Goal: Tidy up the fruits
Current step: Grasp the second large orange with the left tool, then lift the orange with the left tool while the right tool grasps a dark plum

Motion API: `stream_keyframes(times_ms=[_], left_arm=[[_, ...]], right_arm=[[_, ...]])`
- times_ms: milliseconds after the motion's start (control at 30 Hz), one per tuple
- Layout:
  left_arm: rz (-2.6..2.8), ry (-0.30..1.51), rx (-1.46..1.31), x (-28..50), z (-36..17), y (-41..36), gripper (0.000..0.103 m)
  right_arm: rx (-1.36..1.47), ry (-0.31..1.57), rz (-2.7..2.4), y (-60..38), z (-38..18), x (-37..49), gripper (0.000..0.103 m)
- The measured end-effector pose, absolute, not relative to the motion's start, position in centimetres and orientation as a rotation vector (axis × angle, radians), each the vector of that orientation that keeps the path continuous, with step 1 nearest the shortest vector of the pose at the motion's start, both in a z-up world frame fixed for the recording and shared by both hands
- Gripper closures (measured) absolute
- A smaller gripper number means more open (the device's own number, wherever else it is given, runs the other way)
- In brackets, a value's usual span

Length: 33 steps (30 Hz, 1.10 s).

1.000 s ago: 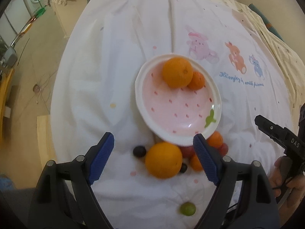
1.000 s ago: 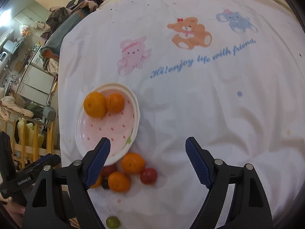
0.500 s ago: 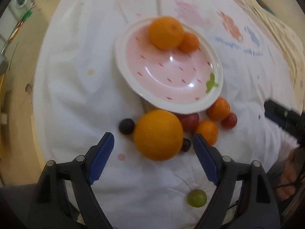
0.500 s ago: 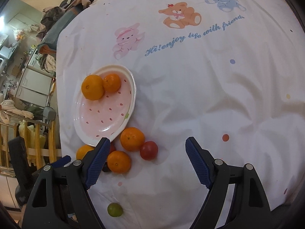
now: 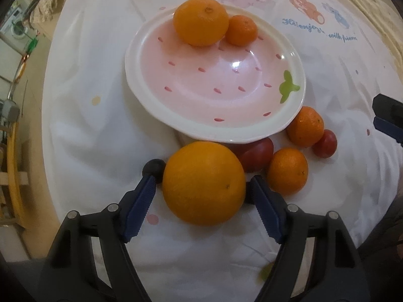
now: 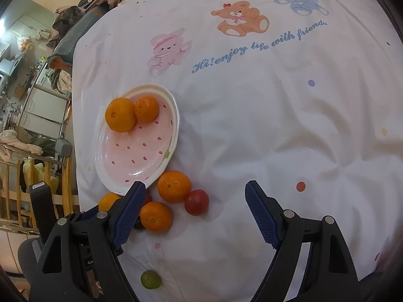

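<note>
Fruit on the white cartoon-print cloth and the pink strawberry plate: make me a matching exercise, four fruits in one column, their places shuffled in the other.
1. big round orange
2. small orange mandarin
3. small green round fruit
4. small dark round fruit

A. on the pink strawberry plate
B. alone on the cloth, nearest the camera
C. between the left hand-held gripper fingers
D. at the left finger's tip

Pairs: 1-C, 2-A, 3-B, 4-D

Big oranges (image 5: pixel 204 183) two; mandarins (image 5: pixel 288 171) three; red tomatoes (image 5: pixel 325 143) two; green fruit (image 6: pixel 150 279) one; plate (image 5: pixel 156 105) one.
</note>
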<state>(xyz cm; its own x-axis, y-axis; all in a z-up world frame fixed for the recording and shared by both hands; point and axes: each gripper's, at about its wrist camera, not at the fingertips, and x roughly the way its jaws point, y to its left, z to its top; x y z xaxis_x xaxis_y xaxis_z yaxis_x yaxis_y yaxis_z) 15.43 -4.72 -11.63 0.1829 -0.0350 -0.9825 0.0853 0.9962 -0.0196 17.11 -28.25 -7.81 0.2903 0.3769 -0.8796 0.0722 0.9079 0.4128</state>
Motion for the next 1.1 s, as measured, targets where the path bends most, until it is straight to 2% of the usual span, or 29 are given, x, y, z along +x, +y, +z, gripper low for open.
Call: stream_keyframes(times_ms=[133, 400, 833, 1100], left_arm=[[-0.086, 1.363, 0.071, 15.6, -11.4, -5.2, 0.038], [-0.121, 1.343, 0.072, 15.3, -10.9, -5.0, 0.047], [-0.081, 1.295, -0.249, 13.9, -6.1, 0.8, 0.048], [-0.01, 1.227, -0.397, 14.0, -3.3, 5.1, 0.048]], right_arm=[[0.407, 1.269, 0.213, -28.2, -7.8, 17.1, 0.019], [0.386, 1.27, 0.201, -28.0, -7.9, 17.1, 0.019], [0.385, 1.331, 0.256, -25.9, -8.7, 15.2, 0.019], [0.473, 1.435, 0.405, -19.7, -10.1, 13.4, 0.033]])
